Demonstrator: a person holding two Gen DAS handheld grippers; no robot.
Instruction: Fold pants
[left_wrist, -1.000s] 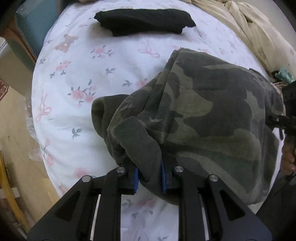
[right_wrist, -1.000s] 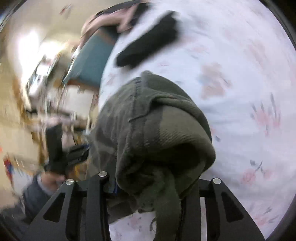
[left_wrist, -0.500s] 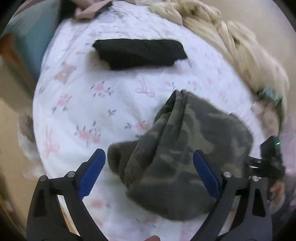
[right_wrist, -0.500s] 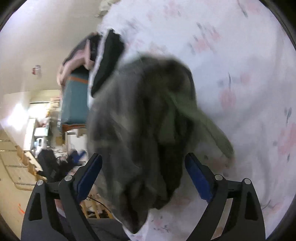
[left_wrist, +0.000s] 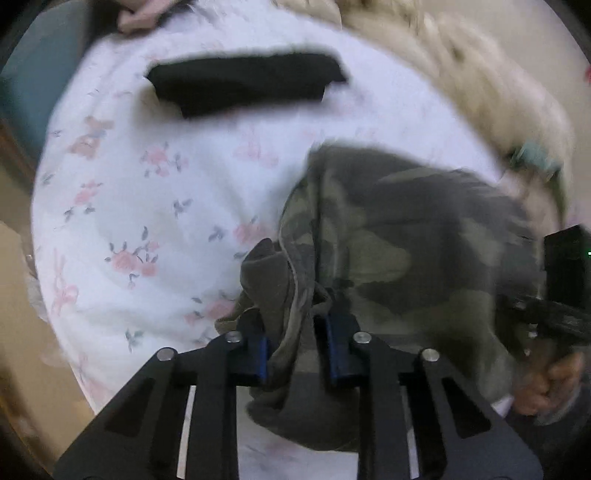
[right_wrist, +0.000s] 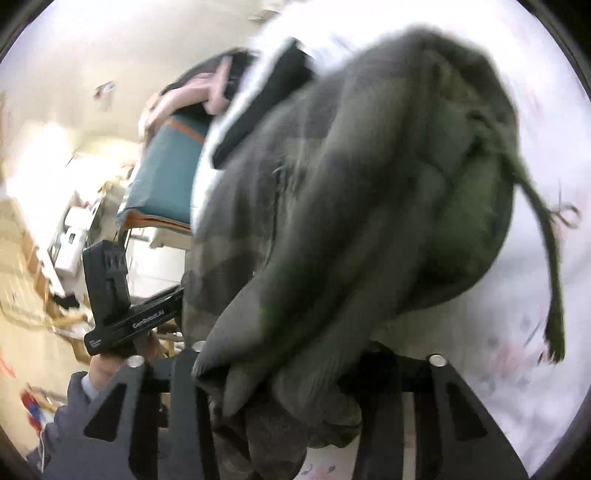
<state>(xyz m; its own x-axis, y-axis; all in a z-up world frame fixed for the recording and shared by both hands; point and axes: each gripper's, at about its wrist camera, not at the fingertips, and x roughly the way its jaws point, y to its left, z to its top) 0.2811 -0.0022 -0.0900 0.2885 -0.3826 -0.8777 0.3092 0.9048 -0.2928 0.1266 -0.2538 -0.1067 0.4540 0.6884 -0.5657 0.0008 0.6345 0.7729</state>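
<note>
Writing: white lettering on the side of the left hand-held gripper (right_wrist: 168, 308) in the right wrist view reads roughly "GenRobot.AI"; blur makes the exact letters uncertain.
Camouflage pants (left_wrist: 388, 258): bunched in a folded heap near the right edge of the bed, partly lifted at the near side; a drawstring (right_wrist: 546, 258) dangles from the bundle in the right wrist view.
Left hand-held gripper (left_wrist: 293, 349): its blue-padded fingers (left_wrist: 260, 350) are pressed together on a gathered fold at the near left corner of the pants.
Right hand-held gripper (right_wrist: 280, 373): cloth is piled over its jaws and fills most of that view; the fingers appear clamped on a thick wad of the pants, though the pads are hidden.
Bed: a white floral sheet (left_wrist: 147, 192) covers it.
Folded black garment (left_wrist: 243, 83): lies flat near the far edge of the bed, well apart from the pants.
Cream blanket (left_wrist: 461, 74): crumpled along the far right edge.
Surroundings: a teal box (right_wrist: 170, 177) stands beside the bed's left edge.
</note>
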